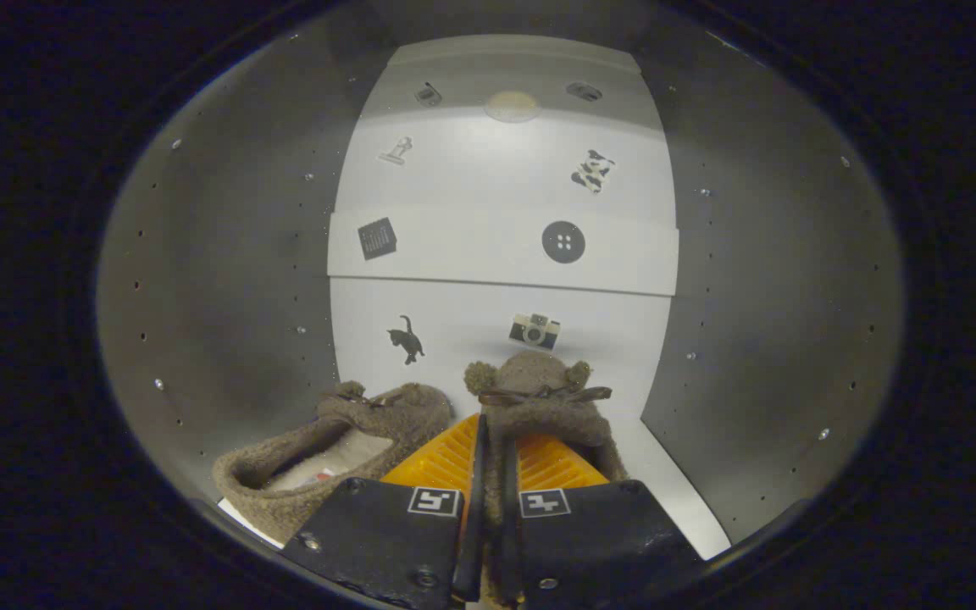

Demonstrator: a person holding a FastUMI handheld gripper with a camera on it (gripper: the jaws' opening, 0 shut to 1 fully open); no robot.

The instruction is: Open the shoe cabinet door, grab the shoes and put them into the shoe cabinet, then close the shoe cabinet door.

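Note:
I am looking into the white shoe cabinet (242,280), between its two side walls with rows of small holes. My gripper (488,449) is shut on the edge of a fuzzy brown slipper (539,398) with a small bow, which points toward the back wall just above the cabinet floor (683,491). A second matching slipper (344,440) lies on the floor just left of the fingers, its opening facing me. The cabinet door is outside this view.
The back wall (505,195) carries small stickers: a cat, a camera, a button, a dark square and others. A ledge (496,254) crosses the back wall halfway up. Bare floor lies to the right of the held slipper.

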